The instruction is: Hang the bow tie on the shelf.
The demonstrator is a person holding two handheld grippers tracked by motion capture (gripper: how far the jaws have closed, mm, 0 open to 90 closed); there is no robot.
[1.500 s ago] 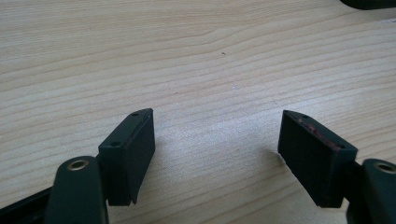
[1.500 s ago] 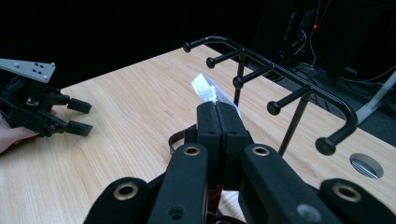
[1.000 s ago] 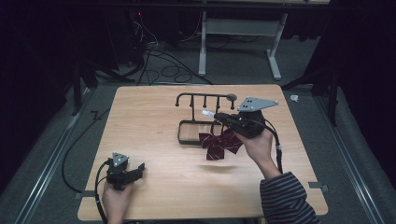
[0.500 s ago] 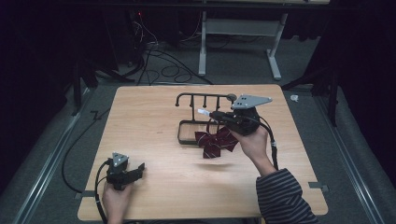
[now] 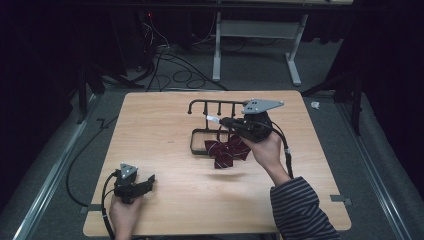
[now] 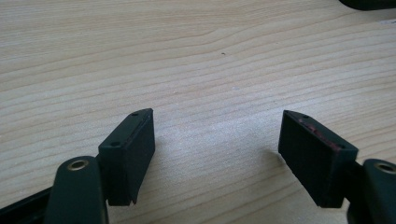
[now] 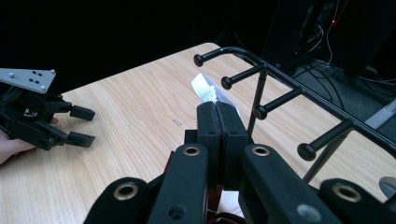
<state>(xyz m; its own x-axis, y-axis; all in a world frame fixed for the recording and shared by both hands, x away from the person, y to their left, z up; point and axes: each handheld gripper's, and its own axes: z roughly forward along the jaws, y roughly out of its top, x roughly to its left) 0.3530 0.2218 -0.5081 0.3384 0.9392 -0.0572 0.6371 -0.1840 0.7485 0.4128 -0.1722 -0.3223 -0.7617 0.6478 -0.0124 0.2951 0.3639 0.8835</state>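
A maroon plaid bow tie (image 5: 227,151) hangs in the air below my right gripper (image 5: 222,120), just above the table. That gripper is shut on a pale band or tag of the bow tie, whose white end (image 7: 205,88) pokes out past the closed jaws of the right gripper (image 7: 217,109). A black peg rack (image 5: 215,103) stands right behind it, with its pegs (image 7: 275,100) close on the right of the jaws. My left gripper (image 5: 150,181) rests low near the table's front left, open, with bare wood between its pads (image 6: 217,149). The left gripper (image 7: 81,125) also appears far off.
The rack's black base frame (image 5: 196,142) lies on the wooden table (image 5: 150,125) under the bow tie. Cables (image 5: 165,60) and a desk's metal legs (image 5: 295,55) are on the floor beyond the far edge. A rail (image 5: 50,180) runs along the table's left side.
My right gripper has lifted a little and shifted left toward the rack, carrying the bow tie with it. The left gripper has stayed where it was.
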